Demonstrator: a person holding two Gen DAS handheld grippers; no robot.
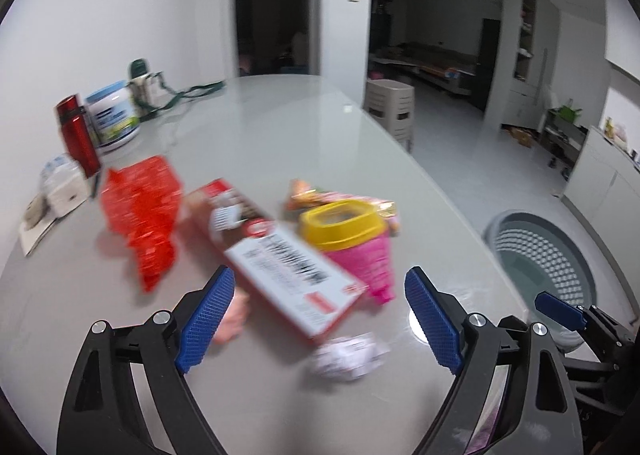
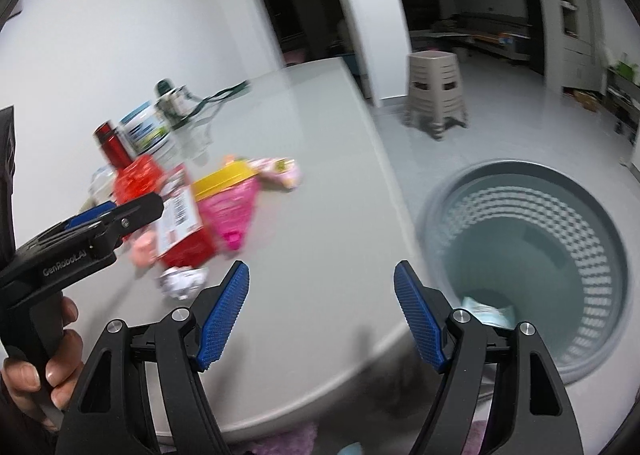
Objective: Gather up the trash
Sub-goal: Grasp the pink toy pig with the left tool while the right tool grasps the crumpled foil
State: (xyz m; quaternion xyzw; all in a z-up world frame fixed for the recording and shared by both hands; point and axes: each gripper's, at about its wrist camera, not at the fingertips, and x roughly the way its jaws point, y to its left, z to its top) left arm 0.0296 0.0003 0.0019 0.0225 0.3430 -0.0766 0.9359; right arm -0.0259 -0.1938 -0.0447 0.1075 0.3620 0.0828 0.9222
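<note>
Diagonally, red carton (image 1: 280, 255) toward camera

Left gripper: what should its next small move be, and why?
Probably lower the left gripper onto the crumpled paper ball and close. Its jaws stand open with nothing between the pads, the ball lies nearest on the table in front of them, and the grey basket on the floor holds only one packet.
</note>
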